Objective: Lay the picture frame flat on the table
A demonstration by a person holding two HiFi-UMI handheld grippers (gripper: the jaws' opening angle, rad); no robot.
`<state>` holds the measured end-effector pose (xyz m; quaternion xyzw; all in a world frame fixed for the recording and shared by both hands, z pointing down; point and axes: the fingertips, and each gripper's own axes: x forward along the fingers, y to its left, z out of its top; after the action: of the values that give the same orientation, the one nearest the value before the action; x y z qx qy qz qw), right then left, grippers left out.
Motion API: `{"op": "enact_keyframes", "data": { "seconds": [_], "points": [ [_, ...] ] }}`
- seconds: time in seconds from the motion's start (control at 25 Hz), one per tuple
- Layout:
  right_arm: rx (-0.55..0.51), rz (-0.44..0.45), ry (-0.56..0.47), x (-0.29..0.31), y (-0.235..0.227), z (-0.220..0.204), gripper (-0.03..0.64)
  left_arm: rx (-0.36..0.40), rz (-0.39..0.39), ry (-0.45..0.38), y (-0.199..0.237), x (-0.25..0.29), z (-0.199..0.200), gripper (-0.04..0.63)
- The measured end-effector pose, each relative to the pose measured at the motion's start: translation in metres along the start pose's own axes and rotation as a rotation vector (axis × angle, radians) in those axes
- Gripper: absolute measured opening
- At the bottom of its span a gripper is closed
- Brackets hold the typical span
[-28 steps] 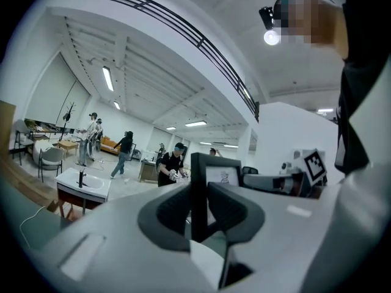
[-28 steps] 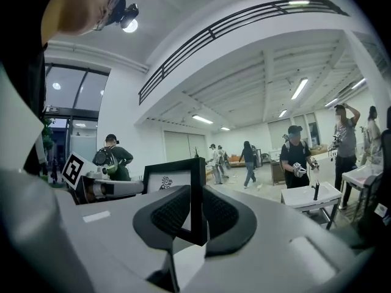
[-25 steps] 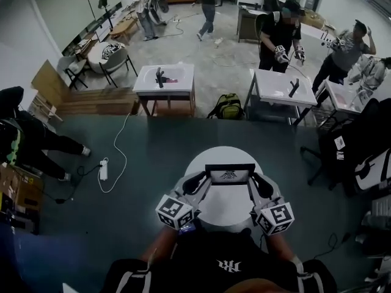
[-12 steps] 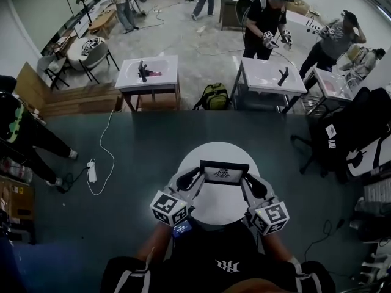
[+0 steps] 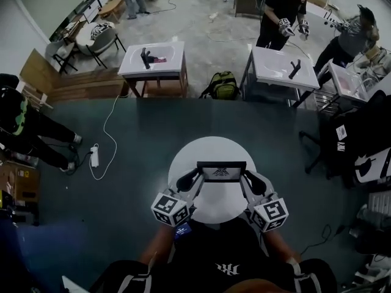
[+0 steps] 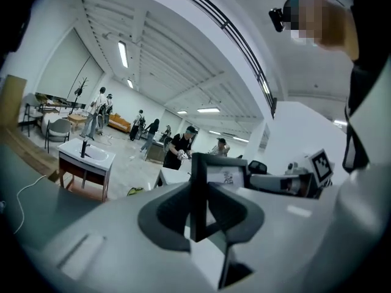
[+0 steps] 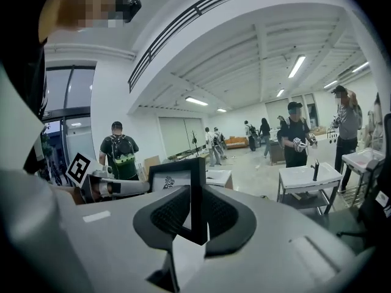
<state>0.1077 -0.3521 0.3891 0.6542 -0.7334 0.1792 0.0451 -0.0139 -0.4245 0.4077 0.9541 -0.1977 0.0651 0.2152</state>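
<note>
A black picture frame (image 5: 221, 171) with a white print stands upright over the round white table (image 5: 208, 148) in the head view. My left gripper (image 5: 197, 177) is shut on its left edge and my right gripper (image 5: 245, 177) on its right edge. In the left gripper view the frame's (image 6: 225, 176) near edge runs between the dark pads of my left gripper (image 6: 198, 209). The right gripper view shows the frame (image 7: 174, 179) clamped the same way by my right gripper (image 7: 197, 215). The frame's lower edge is hidden behind the jaws.
The round table stands on a dark teal floor area. A power strip (image 5: 93, 156) with a white cable lies to the left. Farther off are two white tables (image 5: 156, 60) (image 5: 278, 66), a green backpack (image 5: 223, 85), several people and a black chair (image 5: 366, 139).
Both grips hold as before and the frame stays upright between them. The head view has shifted, so the room behind sits a little differently in the picture.
</note>
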Motion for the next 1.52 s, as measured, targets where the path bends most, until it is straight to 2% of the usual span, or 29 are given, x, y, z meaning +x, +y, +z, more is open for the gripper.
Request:
{"op": "enact_keyframes", "data": {
  "seconds": [0.2,0.6,0.76,0.88,1.12,1.52],
  "points": [
    [0.043,0.031,0.048,0.007,-0.021,-0.030,0.054,-0.025,0.048,0.042,0.004,0.017,-0.028,0.081],
    [0.138,0.064,0.183,0.036,-0.040,-0.118,0.054,-0.072,0.112,0.159,0.037,0.033,-0.106,0.081],
    [0.168,0.052,0.225,0.054,-0.060,-0.166,0.054,-0.085,0.114,0.186,0.053,0.049,-0.149,0.083],
    [0.204,0.045,0.265,0.065,-0.070,-0.214,0.054,-0.107,0.128,0.227,0.064,0.055,-0.195,0.083],
    [0.255,0.036,0.356,0.081,-0.076,-0.295,0.054,-0.167,0.141,0.317,0.086,0.054,-0.275,0.084],
    [0.308,0.035,0.439,0.085,-0.066,-0.362,0.054,-0.192,0.161,0.385,0.109,0.050,-0.337,0.081]
  ]
}}
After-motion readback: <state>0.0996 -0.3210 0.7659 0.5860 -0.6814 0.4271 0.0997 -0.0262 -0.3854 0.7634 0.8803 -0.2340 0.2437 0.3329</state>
